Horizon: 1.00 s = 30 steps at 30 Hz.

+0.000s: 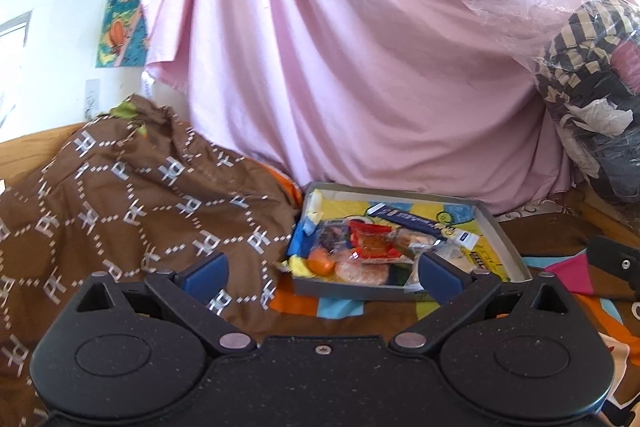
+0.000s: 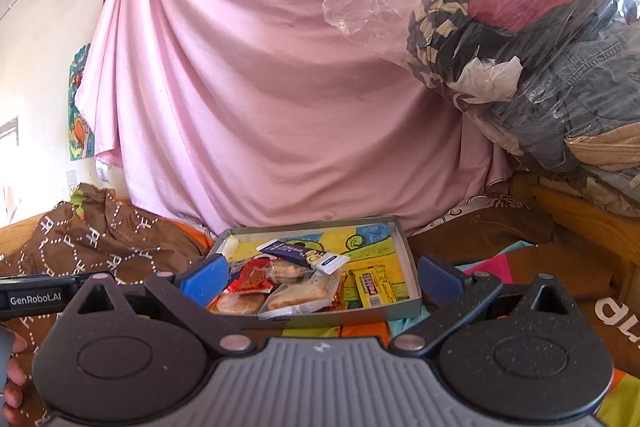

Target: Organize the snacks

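A shallow grey box (image 1: 505, 238) (image 2: 408, 247) lies on a colourful bedspread and holds several wrapped snacks. Among them are a dark blue bar (image 1: 416, 221) (image 2: 290, 251), a red packet (image 1: 370, 241) (image 2: 250, 277), clear-wrapped biscuits (image 1: 362, 271) (image 2: 298, 295), an orange sweet (image 1: 320, 265) and a yellow packet (image 2: 370, 287). My left gripper (image 1: 320, 277) is open just short of the box's near edge, with nothing between its blue pads. My right gripper (image 2: 320, 281) is also open and empty in front of the box. The left gripper's body (image 2: 36, 297) shows at the left in the right wrist view.
A crumpled brown patterned cloth (image 1: 120, 187) (image 2: 100, 239) lies left of the box. A pink sheet (image 1: 340, 47) hangs behind. A clear bag of clothes (image 2: 540, 47) (image 1: 592, 87) is piled at the right on a wooden ledge (image 2: 580, 219). A person's hand (image 2: 10, 375) holds the left gripper.
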Tool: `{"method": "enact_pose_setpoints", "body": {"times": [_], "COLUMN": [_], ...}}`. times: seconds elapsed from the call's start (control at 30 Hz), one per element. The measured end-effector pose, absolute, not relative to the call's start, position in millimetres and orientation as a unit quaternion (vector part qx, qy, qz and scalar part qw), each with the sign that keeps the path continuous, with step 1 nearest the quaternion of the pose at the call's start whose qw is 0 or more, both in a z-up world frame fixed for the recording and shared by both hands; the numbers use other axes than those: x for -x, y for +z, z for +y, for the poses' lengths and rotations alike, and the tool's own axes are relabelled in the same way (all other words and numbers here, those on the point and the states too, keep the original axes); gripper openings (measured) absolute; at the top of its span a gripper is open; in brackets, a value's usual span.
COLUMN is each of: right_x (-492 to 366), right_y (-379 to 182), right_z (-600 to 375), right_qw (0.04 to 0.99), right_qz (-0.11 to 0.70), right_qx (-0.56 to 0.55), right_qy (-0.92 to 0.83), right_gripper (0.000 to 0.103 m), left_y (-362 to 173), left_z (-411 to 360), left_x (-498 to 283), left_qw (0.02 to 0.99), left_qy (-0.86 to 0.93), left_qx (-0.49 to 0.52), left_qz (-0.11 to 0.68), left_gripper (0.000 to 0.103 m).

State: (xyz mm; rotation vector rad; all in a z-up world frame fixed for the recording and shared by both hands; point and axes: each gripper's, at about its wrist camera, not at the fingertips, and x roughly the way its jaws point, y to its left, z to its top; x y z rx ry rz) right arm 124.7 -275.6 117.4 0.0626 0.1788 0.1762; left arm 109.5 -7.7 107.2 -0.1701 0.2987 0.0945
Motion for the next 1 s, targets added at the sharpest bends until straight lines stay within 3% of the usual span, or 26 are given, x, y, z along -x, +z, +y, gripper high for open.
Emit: {"method": "enact_pose_setpoints", "body": {"times": [1.0], "right_x": [-72.8], "right_y": [89.6], "right_z": [-267.9], "right_qw": [0.989], "right_qz": [0.123], "right_qx": [-0.040], "right_qy": [0.075], "right_gripper": [0.103], "left_y": [73.7], "left_z": [7.3], "left_x": [-51.4], "left_qw": [0.983], "left_qy": [0.056], "left_qx": [0.065], "left_qz": [0.164], "left_gripper": [0.102]}}
